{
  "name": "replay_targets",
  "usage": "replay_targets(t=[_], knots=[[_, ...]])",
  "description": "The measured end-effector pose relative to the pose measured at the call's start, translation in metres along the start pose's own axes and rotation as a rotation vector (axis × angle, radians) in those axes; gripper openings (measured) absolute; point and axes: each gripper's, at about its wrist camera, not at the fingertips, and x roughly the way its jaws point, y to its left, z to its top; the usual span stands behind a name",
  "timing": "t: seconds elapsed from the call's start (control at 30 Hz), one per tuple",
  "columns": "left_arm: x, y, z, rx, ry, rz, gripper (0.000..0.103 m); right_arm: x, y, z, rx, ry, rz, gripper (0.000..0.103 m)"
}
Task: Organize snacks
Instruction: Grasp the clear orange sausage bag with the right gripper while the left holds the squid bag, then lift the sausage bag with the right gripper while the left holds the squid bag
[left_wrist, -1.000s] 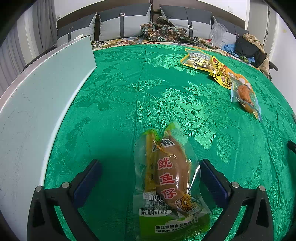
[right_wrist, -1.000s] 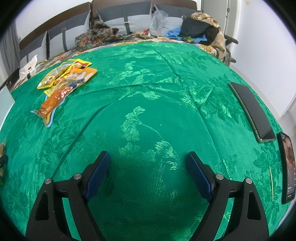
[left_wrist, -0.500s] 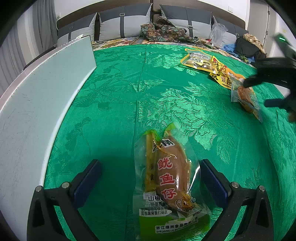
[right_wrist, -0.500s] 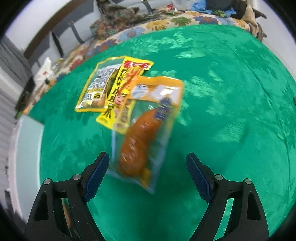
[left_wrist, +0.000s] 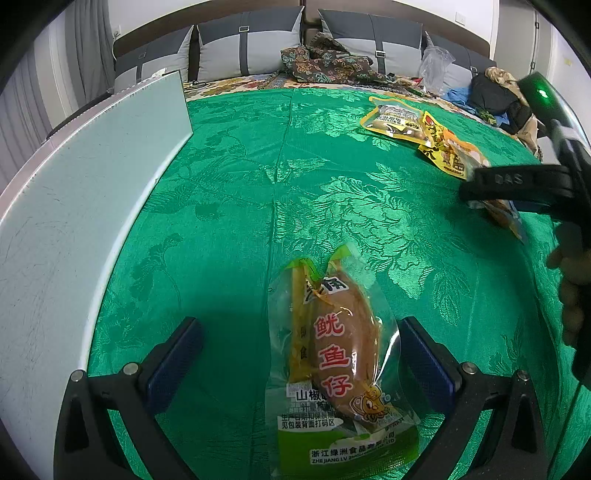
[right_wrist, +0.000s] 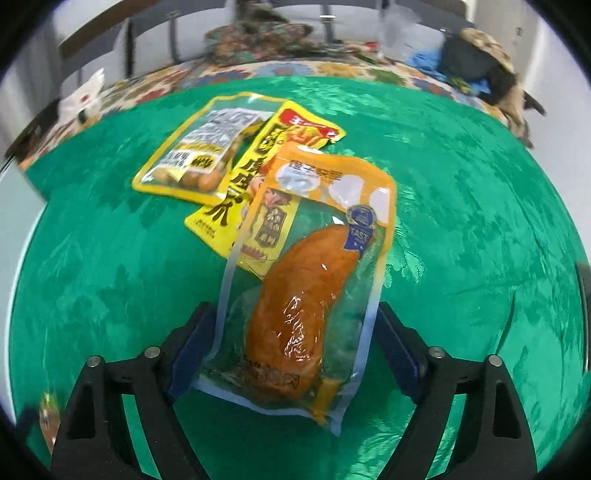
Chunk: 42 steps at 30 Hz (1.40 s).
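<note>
Right gripper (right_wrist: 291, 354) closing around the clear orange-topped pouch with a glazed drumstick (right_wrist: 306, 295) on the green brocade cloth (right_wrist: 461, 206).

Its jaws straddle the pouch, pads not yet pressing; next it likely needs a firm pinch and lift. The left gripper (left_wrist: 301, 369) hangs spread over the green-edged squid pouch (left_wrist: 332, 354), marked "鱿鱼仔" and "ZHEJIANG". The drumstick pouch's blue badge reads "TAST…".
</note>
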Motion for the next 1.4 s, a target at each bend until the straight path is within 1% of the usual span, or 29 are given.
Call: replay_targets(t=[0.17,0.2,0.23,0.27,0.37,0.5,0.6,0.7,0.83,0.9,1.0,1.4], knots=[[0.0,0.0,0.0,0.0,0.0,0.0,0.103,-0.016,-0.012,-0.022,-0.066,-0.005,0.063,0.08],[0.0,0.0,0.0,0.0,0.0,0.0,0.103,-0.011,-0.006,-0.032,-0.079,-0.012,0.079,0.08],[0.0,0.0,0.0,0.0,0.0,0.0,0.103,-0.014,-0.009,-0.038,-0.09,-0.017,0.092,0.08],[0.0,0.0,0.0,0.0,0.0,0.0,0.103,-0.009,-0.008,-0.038,-0.099,-0.021,0.103,0.08],[0.0,0.0,0.0,0.0,0.0,0.0,0.103,-0.015,-0.02,-0.052,-0.133,-0.042,0.135,0.08],[0.0,0.0,0.0,0.0,0.0,0.0,0.103,-0.035,-0.032,-0.087,-0.23,-0.083,0.158,0.08],[0.0,0.0,0.0,0.0,0.0,0.0,0.103,-0.045,-0.041,-0.114,-0.279,-0.121,0.152,0.081],[0.0,0.0,0.0,0.0,0.0,0.0,0.103,-0.054,-0.043,-0.132,-0.315,-0.155,0.143,0.081],[0.0,0.0,0.0,0.0,0.0,0.0,0.103,-0.052,-0.045,-0.131,-0.301,-0.146,0.151,0.084],[0.0,0.0,0.0,0.0,0.0,0.0,0.103,-0.048,-0.052,-0.127,-0.255,-0.126,0.183,0.086],[0.0,0.0,0.0,0.0,-0.001,0.0,0.103,-0.048,-0.049,-0.129,-0.26,-0.129,0.163,0.085],[0.0,0.0,0.0,0.0,-0.001,0.0,0.103,-0.048,-0.049,-0.13,-0.255,-0.129,0.166,0.086]])
